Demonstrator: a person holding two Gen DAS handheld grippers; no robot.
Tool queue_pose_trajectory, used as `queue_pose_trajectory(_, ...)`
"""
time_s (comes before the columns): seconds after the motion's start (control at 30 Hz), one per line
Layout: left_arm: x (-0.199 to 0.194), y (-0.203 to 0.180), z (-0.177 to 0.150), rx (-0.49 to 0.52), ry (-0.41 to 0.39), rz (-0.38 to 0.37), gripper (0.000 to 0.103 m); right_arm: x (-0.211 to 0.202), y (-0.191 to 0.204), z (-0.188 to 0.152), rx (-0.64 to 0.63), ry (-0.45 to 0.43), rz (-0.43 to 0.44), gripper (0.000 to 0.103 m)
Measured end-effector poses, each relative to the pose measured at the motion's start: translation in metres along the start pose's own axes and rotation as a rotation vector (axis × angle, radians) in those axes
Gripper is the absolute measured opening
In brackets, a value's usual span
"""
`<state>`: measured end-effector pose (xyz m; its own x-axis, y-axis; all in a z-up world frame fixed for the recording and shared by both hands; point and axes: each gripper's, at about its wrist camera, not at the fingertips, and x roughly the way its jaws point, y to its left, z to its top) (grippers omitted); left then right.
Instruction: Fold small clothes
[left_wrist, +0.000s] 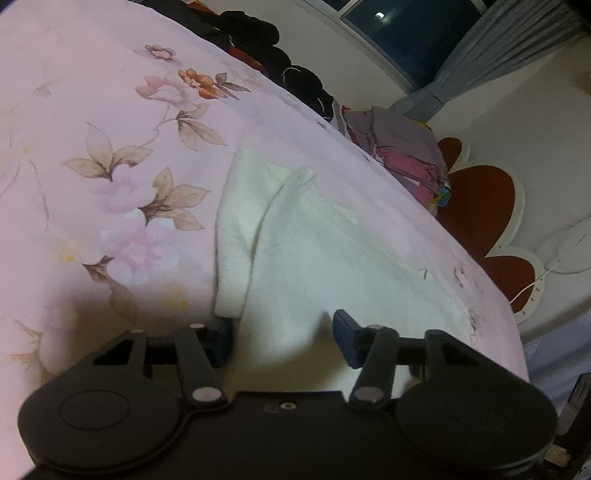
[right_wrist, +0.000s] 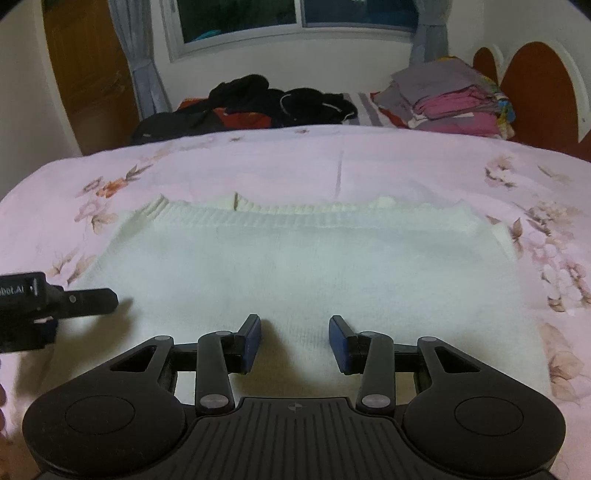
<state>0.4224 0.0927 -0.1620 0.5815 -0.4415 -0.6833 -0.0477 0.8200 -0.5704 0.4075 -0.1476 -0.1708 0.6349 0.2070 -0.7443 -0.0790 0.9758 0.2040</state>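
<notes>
White knit sweater (right_wrist: 295, 266) lies flat on the pink flowery bedspread (right_wrist: 406, 162). Left gripper (left_wrist: 284, 341) sits at its edge, jaws apart around the cloth (not squeezing). Right gripper (right_wrist: 295, 341) hangs over it, jaws apart, holding nothing.

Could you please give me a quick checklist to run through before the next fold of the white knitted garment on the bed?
1. White garment lies spread on the pink floral bedspread: ok.
2. Left gripper at the garment's near edge, fabric between its fingers: ok.
3. Left grip secure: cannot tell; fingers stand apart and the fabric hides the contact.
4. Right gripper open over the near edge, fabric between the fingers, not pinched: ok.
5. Far ribbed hem flat: not ok, it looks rumpled.
6. Fold path clear of the folded stack and dark clothes pile: ok, both lie beyond.
</notes>
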Motion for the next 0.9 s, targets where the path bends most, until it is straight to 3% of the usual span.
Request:
queue_pose_trajectory(0.1, -0.012, 0.004, -0.001, 0.0, -0.001, 0.023, 0.054, -0.002, -0.003, 0.001, -0.009, -0.009, 0.021, 0.041)
queue_pose_trajectory(0.17, -0.027, 0.01, -0.007, -0.035, -0.022, 0.053, 0.069, -0.002, -0.005, 0.001, -0.016, -0.009, 0.035, 0.041)
queue_pose_trajectory(0.2, -0.035, 0.013, -0.012, -0.055, -0.034, 0.067, 0.071, -0.003, -0.007, 0.0, -0.016, -0.011, 0.045, 0.041)
queue_pose_trajectory(0.4, -0.08, 0.023, -0.061, -0.176, -0.044, 0.088, 0.071, -0.011, -0.016, -0.005, -0.004, -0.017, 0.096, 0.041)
queue_pose_trajectory(0.5, -0.09, 0.022, -0.088, -0.268, -0.039, 0.06, 0.071, -0.018, -0.019, -0.008, -0.012, -0.018, 0.122, 0.041)
queue_pose_trajectory(0.67, -0.071, 0.01, -0.11, -0.369, -0.072, -0.022, 0.074, -0.026, -0.023, -0.014, -0.03, -0.013, 0.165, 0.041)
queue_pose_trajectory(0.9, -0.025, 0.001, -0.099, -0.444, -0.24, -0.091, 0.075, -0.025, -0.022, -0.014, -0.071, -0.02, 0.169, 0.041)
